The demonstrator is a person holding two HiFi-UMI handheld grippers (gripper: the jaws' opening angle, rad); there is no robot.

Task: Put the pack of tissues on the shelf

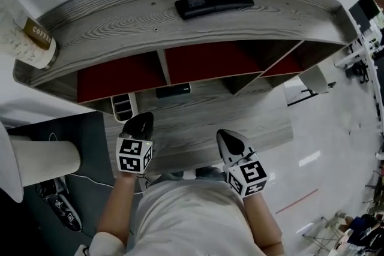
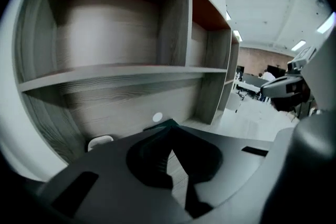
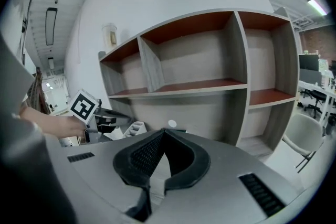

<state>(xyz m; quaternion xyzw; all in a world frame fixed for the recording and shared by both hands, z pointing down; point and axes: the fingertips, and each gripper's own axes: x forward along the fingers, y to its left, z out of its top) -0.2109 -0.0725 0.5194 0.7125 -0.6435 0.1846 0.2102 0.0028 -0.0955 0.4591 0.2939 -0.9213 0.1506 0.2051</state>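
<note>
A long dark pack (image 1: 213,4) lies flat on the top board of the grey wooden shelf (image 1: 120,24). A smaller dark flat thing (image 1: 173,90) lies on the desk under the shelf's red-backed compartments. My left gripper (image 1: 138,123) hovers over the desk in front of the shelf, its jaws shut with nothing between them. It faces the empty lower compartments, jaw tips (image 2: 170,124) together. My right gripper (image 1: 230,139) is level with it to the right, also shut and empty, with the jaw tips (image 3: 163,131) meeting.
A labelled jar (image 1: 34,40) stands at the left end of the shelf top. A white slotted holder (image 1: 123,106) sits on the desk by the left gripper. A white roll (image 1: 45,162) lies at the left. Office chairs (image 3: 307,136) and open floor are to the right.
</note>
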